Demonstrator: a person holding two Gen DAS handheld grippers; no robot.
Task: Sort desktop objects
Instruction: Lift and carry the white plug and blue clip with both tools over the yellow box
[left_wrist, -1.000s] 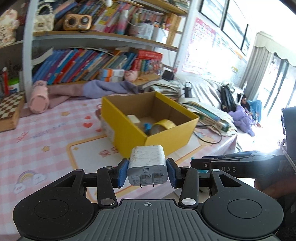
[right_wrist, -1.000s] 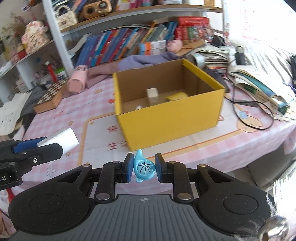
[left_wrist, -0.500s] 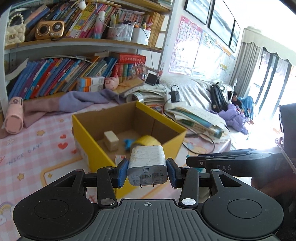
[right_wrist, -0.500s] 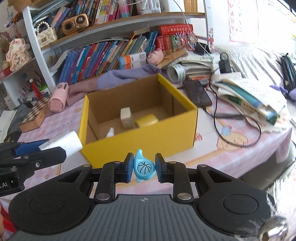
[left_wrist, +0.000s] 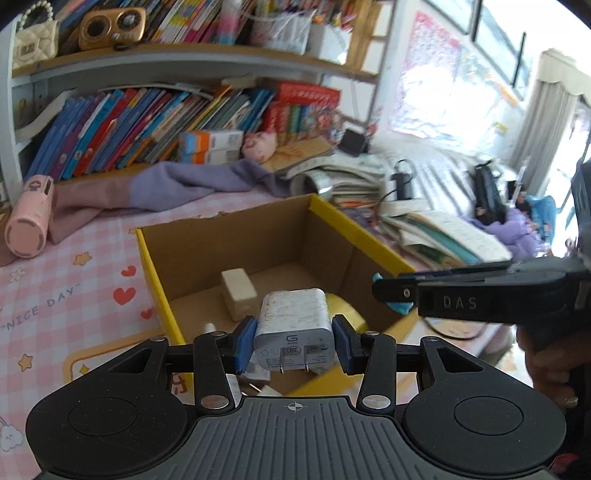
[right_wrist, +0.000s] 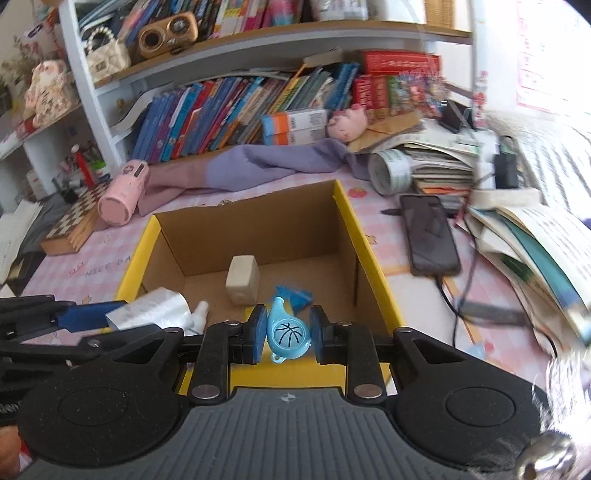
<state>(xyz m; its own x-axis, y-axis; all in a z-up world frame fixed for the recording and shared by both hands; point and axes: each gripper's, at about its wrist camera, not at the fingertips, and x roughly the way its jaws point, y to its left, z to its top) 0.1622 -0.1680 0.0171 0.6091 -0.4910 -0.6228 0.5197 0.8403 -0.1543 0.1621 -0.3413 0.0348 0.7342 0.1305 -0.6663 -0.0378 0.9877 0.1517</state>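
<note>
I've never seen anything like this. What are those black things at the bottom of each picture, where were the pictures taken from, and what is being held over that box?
There is no robot here: a person holds a hand-held gripper in each hand, and each carries a wide-angle camera looking along its jaws. The black shape at the bottom of each picture is that gripper's own body.

The left-hand camera shows the left gripper, jaws closed on a white charger plug. The right-hand camera shows the right gripper, jaws closed on a small blue whistle with a basketball drawing.

Both are held over a yellow cardboard box on a pink checked tablecloth. A pale block already stands inside. Around it lie a phone, stacked papers and a pink bottle.
</note>
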